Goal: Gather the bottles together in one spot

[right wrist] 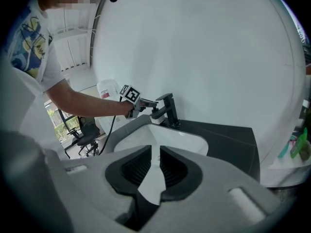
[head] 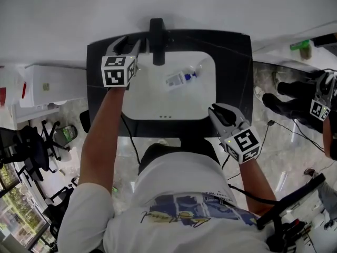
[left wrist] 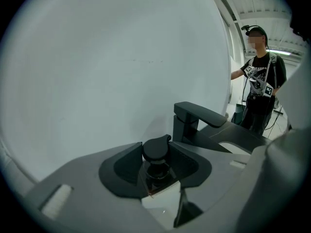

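A person in a white T-shirt stands at the front edge of a black counter that holds a white sink basin.

Nearest, at the basin's front right corner, the right gripper hangs just over the rim. Its jaws stand a narrow gap apart, with only the white basin showing between them.

Inside the basin, toward its back right, a clear bottle with a blue cap lies on its side, cap pointing to the back right. Bare white basin surrounds it on every side. Its label is too small to read.

At the basin's back left corner, the left gripper is raised above the counter, close beside the black faucet at the middle of the basin's back edge. Its jaws are closed on a small dark bottle with a black cap. The jaws hide the bottle's lower body, and from above the gripper covers it entirely.

To the right of the basin, the counter is a broad dark strip. Beyond its right edge, a second person is cut off by the frame.

Behind the basin, a plain pale wall closes off the space.
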The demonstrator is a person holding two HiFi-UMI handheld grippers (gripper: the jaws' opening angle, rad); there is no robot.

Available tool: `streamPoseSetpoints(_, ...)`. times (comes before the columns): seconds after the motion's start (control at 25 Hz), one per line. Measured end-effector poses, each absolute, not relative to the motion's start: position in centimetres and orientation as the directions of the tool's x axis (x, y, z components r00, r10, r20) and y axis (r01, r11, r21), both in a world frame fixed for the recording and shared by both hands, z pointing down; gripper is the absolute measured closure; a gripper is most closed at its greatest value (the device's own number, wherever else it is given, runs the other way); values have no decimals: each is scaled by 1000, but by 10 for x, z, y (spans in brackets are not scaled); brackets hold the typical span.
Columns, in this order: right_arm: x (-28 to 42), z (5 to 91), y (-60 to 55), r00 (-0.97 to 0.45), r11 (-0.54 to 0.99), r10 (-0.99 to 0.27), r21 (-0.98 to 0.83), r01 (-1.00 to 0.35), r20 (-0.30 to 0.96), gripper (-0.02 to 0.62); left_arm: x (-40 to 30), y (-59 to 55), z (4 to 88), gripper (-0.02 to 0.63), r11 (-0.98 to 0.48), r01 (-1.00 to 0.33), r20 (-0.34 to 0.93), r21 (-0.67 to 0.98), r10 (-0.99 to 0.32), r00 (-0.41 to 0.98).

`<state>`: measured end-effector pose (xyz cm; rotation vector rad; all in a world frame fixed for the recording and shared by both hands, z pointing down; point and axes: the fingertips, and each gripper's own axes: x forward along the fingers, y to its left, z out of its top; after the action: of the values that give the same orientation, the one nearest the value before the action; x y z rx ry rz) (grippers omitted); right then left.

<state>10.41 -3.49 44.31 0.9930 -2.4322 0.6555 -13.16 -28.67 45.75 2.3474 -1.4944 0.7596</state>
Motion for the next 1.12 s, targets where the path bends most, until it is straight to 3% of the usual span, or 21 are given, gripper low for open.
streamPoseSetpoints(1.12,115,455,-44,-650,615,-520,-285,-735,553,540,-127,-316,468,427,-435,-892,524,-121,-791,315)
